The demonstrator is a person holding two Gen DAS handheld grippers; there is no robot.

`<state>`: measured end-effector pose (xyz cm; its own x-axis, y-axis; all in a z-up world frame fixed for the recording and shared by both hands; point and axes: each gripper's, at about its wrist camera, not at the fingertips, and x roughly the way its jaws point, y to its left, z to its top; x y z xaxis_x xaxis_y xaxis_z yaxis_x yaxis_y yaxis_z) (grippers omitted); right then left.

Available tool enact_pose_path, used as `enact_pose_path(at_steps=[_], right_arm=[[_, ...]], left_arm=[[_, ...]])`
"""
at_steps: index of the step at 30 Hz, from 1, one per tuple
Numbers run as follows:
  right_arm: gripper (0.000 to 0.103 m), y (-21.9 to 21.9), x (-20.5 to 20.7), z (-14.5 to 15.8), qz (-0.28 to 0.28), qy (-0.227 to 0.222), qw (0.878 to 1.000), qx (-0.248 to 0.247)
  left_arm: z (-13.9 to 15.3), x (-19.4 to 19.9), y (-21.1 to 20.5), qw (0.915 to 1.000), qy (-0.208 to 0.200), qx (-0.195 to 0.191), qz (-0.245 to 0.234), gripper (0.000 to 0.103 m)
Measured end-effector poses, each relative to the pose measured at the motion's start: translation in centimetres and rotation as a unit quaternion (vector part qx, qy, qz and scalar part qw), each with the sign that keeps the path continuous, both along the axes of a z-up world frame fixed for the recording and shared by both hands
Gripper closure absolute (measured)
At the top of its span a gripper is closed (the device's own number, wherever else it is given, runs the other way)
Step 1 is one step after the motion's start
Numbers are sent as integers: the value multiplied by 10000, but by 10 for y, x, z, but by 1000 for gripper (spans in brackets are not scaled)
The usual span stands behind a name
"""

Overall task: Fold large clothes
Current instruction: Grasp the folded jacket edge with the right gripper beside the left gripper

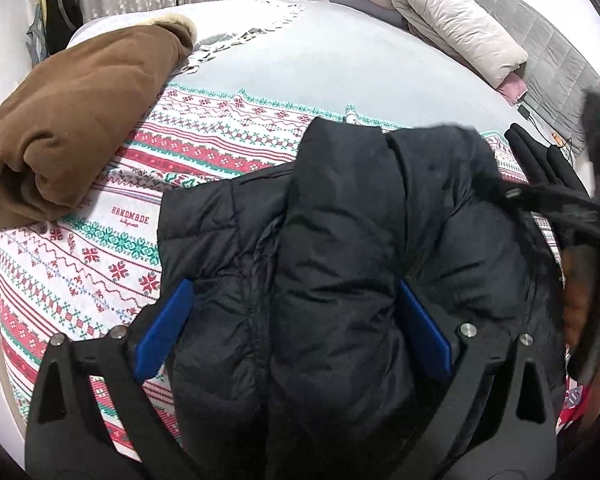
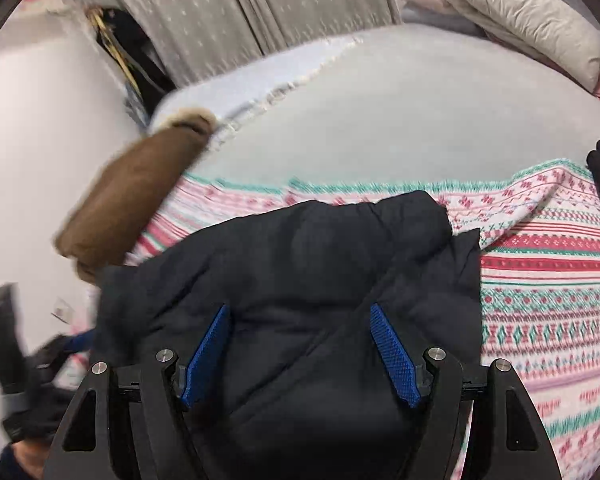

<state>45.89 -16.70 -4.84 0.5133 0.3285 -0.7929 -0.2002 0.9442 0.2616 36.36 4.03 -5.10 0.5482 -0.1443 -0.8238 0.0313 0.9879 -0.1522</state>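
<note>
Black puffer jacket lies bunched on the patterned blanket on the bed, quilted panels folded over one another. From the right wrist view the jacket fills the lower middle, its far edge near the blanket's green-trimmed border.

Left gripper: both blue pads spread wide, 1 on each side of a thick fold of jacket. Fabric bulges between them, but whether the pads press it cannot be told.

Right gripper: same picture, 2 blue pads apart with jacket padding between them; grip cannot be told. View is blurred.

Blanket is red, green and white, marked "HANDMADE" in the left view.

Folded brown coat with pale fur trim sits at the blanket's left edge, apart from the jacket. Another dark garment lies at the right edge. Beige quilt is stacked at the far right by the headboard. Grey curtain hangs behind the bed.
</note>
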Motion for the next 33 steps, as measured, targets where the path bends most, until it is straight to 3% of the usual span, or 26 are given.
enact_pose_path(at_steps=[2, 5, 14, 22, 29, 33], right_arm=[[30, 0, 14, -24, -98, 325, 9994, 8], [28, -2, 20, -38, -152, 516, 9985, 55], [26, 1, 24, -57, -267, 534, 9979, -266], [25, -1, -3, -16, -390, 88, 9988, -270], [28, 24, -65, 17, 268, -258, 9976, -582], [28, 34, -91, 20, 585, -239, 9977, -243]], left_arm=[[-5, 1, 1, 10000, 49, -34, 42, 0], [-10, 4, 0, 9999, 147, -60, 61, 0], [-12, 8, -4, 9998, 163, 30, 76, 0], [-1, -5, 0, 9999, 17, 138, -14, 0], [20, -17, 12, 9998, -143, 96, -26, 0], [20, -21, 11, 9998, -93, 180, -41, 0]])
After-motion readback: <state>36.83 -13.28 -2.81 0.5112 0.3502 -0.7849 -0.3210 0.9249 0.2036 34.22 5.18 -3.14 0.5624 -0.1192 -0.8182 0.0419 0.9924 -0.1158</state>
